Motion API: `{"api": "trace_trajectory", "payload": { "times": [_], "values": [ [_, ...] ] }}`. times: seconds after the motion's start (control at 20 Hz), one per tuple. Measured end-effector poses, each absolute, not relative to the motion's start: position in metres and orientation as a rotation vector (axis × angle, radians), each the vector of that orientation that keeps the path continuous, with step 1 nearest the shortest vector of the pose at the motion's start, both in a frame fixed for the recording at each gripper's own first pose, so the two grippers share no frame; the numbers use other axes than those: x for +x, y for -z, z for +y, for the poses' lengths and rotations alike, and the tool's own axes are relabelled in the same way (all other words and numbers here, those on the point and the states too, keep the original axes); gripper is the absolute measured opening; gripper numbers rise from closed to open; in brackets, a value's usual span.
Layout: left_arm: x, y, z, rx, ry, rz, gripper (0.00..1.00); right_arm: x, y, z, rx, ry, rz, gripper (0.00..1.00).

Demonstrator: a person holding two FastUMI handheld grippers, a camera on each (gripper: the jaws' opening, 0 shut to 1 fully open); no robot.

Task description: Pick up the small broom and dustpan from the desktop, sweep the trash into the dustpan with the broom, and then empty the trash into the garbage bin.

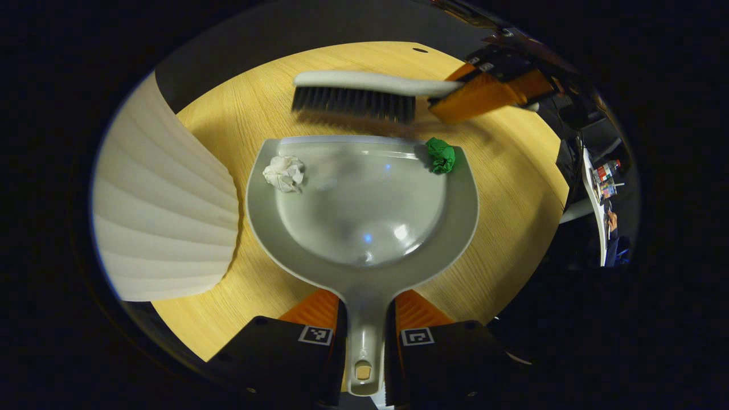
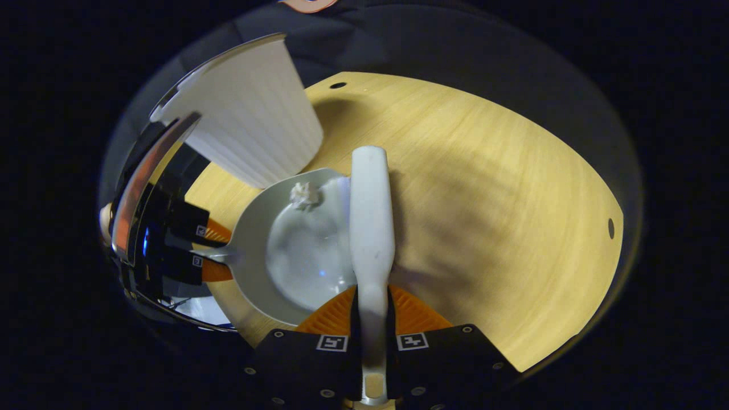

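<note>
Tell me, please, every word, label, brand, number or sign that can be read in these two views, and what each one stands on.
No readable words or numbers.
Left gripper, shut on the dustpan handle: square coded markers, patterns, no text.
Right gripper, shut on the broom handle: the same kind of markers.
Far clutter at the left gripper view's right edge: too small to read.

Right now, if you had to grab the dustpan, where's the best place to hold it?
By its narrow handle, coming from the rear, opposite the open lip. The dustpan is wide and shallow, so only that slim stem fits between two fingers. The left gripper already pinches it there, keeping the white paper wad and green paper wad level inside.
</note>
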State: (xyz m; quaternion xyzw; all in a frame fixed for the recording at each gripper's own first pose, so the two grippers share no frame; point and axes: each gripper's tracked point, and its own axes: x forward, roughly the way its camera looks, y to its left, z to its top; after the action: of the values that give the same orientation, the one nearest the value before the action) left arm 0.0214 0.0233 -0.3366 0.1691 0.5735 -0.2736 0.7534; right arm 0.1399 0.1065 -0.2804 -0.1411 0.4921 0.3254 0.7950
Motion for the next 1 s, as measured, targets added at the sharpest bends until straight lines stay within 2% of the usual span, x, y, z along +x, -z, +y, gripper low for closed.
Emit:
{"api": "trace_trajectory", "payload": {
  "times": [0.25,0.55,1.0],
  "values": [
    [0.027,0.330,0.017,0.398,0.607,1.207,0.29,0.153,0.270,0.029,-0.241,-0.500,1.068,0.17],
    [0.024,0.319,0.021,0.444,0.665,1.200,0.29,0.124,0.295,-0.020,-0.155,-0.351,1.122,0.16],
    [0.021,0.279,0.018,0.488,0.751,1.138,0.29,0.094,0.296,-0.030,-0.092,-0.339,1.120,0.16]
  ]
}}
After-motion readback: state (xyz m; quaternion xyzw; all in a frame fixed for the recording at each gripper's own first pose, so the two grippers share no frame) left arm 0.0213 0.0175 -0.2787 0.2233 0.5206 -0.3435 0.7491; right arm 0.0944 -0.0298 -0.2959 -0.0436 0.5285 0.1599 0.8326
